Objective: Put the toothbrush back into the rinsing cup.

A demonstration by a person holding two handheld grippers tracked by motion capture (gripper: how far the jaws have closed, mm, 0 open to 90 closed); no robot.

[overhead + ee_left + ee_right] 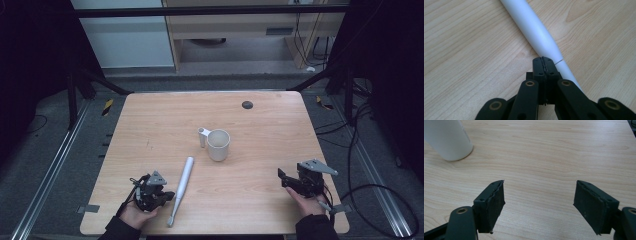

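Left gripper (pixel 169 196): your jaws pressed together, empty, touching toothbrush (pixel 182 187) at its 9 o'clock
Right gripper (pixel 283 178): jaws wide apart, empty
Toothbrush: probably light, rigid, slippery; grasp mid-handle

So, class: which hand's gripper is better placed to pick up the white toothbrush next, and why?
Left. The left gripper sits right beside the white toothbrush, jaws shut and tips by its handle. The right gripper, jaws open, sits across the table, nearer the mug.
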